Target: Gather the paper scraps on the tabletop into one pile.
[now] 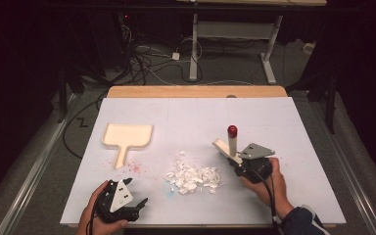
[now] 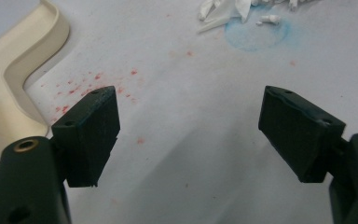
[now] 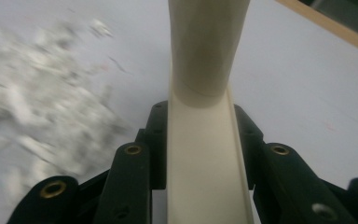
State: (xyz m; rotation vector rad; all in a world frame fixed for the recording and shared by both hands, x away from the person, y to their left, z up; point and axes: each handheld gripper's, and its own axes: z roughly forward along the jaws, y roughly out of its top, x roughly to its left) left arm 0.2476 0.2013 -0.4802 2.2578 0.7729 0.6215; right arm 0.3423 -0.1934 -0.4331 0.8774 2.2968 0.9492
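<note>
Scraps of white paper are lying in a loose heap between the two claws in the high view, left of the right claw and up and right of the left claw. The right claw is pinching a cream brush, its red-tipped handle standing up above the jaws. A cream dustpan is sitting beyond the left claw, well apart from the heap, with red speckles just off its handle. The left claw is resting low on the white mat, held in a hand.

Seen from the left claw view, the left claw is spread wide with nothing between its jaws. The dustpan's handle is lying just beyond its left jaw, and a few scraps and a faint blue ring are sitting farther ahead.

Along the right claw view, the right claw is pressing both jaws against the brush's flat cream body; the heap is showing blurred off to the left.

My judgement: the scraps look light, small and curled, so a quick sweep could be scattering them across the mat instead of gathering them. With the pan unheld and far off, the pieces could be sliding past it or pushing it away. The brush, gripped by one narrow edge, could be twisting in the jaws under side load.
</note>
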